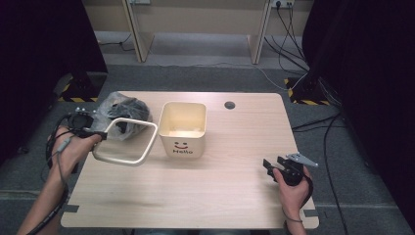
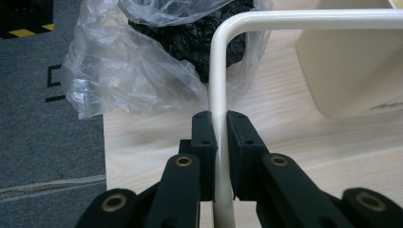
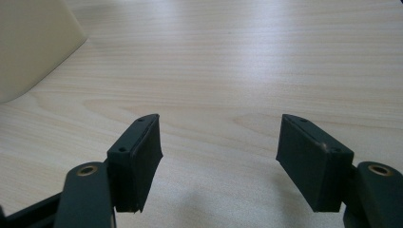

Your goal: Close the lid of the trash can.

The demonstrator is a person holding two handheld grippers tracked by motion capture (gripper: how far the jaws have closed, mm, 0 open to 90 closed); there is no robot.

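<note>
Worktop [image 1: 195, 196] mostly bare. Cream bin [image 1: 183, 129] sits centre-back; its loose frame ring [image 1: 128, 143] hangs just left of it, pinched in the left claw [image 2: 218, 137]. Keep the ring level and square over the rim before lowering — bagged black liners [image 1: 122, 113] crowd behind it. Right claw [image 3: 218, 156] idle, jaws wide, nothing between.

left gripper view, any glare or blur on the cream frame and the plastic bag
Left gripper view: a bright streak of glare runs along the cream frame, clamped in the left gripper; the plastic bag glints, sharp enough. High view: softer and dim at the edges.
</note>
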